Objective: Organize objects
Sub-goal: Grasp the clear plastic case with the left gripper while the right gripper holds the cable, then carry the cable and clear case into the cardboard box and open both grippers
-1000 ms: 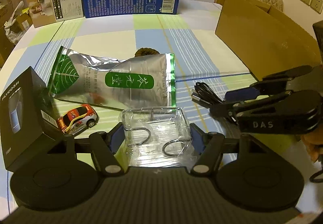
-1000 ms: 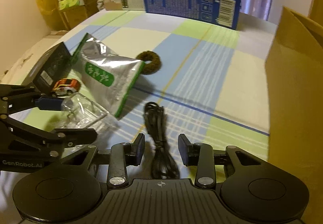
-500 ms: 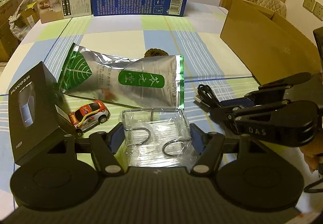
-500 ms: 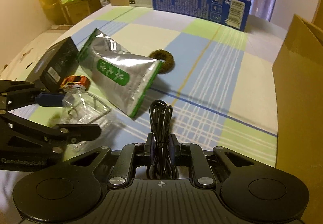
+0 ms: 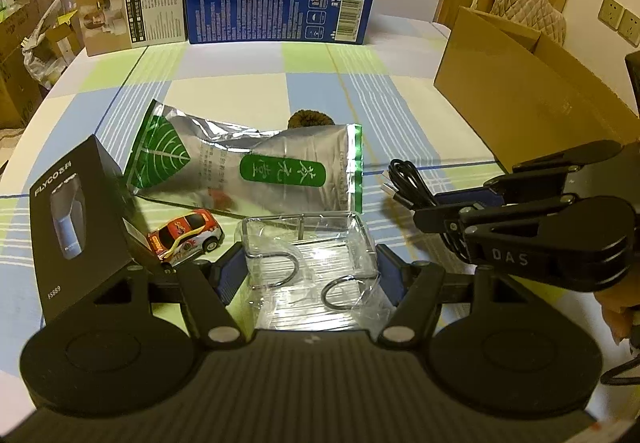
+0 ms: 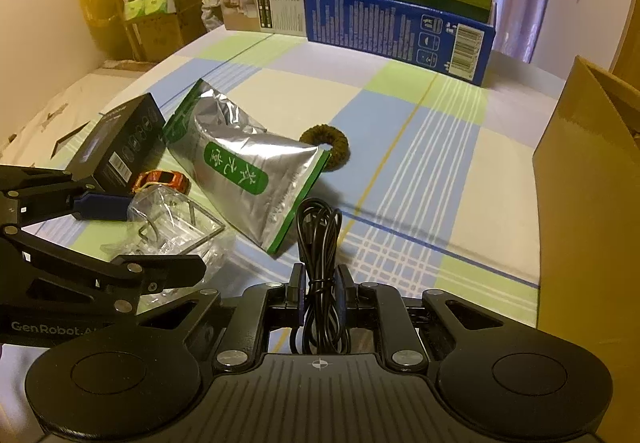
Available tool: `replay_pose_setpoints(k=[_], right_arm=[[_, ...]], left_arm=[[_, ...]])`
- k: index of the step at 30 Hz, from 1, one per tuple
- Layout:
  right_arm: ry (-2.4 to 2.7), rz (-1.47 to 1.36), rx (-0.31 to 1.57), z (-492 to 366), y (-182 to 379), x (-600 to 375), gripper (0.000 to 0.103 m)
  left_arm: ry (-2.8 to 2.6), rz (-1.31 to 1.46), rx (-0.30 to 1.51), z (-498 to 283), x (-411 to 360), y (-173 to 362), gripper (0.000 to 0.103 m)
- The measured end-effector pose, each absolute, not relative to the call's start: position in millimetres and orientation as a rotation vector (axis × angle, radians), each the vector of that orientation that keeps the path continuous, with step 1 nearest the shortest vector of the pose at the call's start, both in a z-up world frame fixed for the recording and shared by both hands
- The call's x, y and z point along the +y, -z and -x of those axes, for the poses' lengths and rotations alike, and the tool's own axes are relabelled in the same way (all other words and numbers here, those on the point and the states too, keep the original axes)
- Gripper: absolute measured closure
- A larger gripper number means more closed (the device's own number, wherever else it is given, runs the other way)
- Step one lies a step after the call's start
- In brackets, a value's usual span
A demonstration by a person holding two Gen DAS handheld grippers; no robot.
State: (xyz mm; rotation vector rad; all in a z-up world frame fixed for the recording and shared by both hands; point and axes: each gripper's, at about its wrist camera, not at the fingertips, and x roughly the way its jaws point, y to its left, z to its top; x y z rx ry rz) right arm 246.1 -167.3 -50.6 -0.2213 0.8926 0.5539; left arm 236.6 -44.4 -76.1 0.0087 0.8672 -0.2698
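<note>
Since one second ago, the right gripper has been closed on the coiled black cable; its jaws, then parted on either side of the coil, are now pinched tight on the bundle, which appears lifted slightly off the cloth.

Left to right, left wrist view:
- Black shaver box, lower left, matte card, stood tilted on its edge.
- Toy car, glossy orange and white, just beside the box's lower corner.
- Foil pouch, centre, crinkled silver with green label, laid flat; a brown fuzzy ring is half hidden behind its top edge.
- Clear plastic packet with wire hooks inside, lower centre. The left gripper is opened wide, one blue pad at each side of the packet; actual contact cannot be told. Judgement: positioned so for a pinch across the packet's width.
- Cable, right of centre, plug ends pointing upper left.
- Cardboard box, upper right, plain brown, open-topped; judged the likely destination, so the cable is gripped mid-coil to keep the loops together.

Checked tablecloth, soft, blue-green-cream. Milk carton box and a smaller printed carton are stood along the far edge.
</note>
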Motion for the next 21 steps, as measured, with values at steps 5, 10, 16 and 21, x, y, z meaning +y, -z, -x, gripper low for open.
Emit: replay_pose_setpoints(k=[5,10,16,21], right_arm=[[-0.549,0.212,0.874,-242.0,41.1,-170.5,0.092],[-0.543,0.19,0.843,-237.3,22.3,-176.9,0.092],[-0.518,0.159,0.779,-230.6,-10.3,-189.0,0.092],[-0.455,0.12,0.708,-226.3,-41.0,-213.7,0.092]], left_arm=[[0.269,-0.003,0.861,-234.5,-44.9,70.0,0.039],[0.283,0.008,0.838,-230.1,-46.5,58.4,0.039],[0.314,0.033,0.816,-224.7,-54.5,44.2,0.039],[0.355,0.054,0.771,-218.1,-69.5,23.8,0.039]])
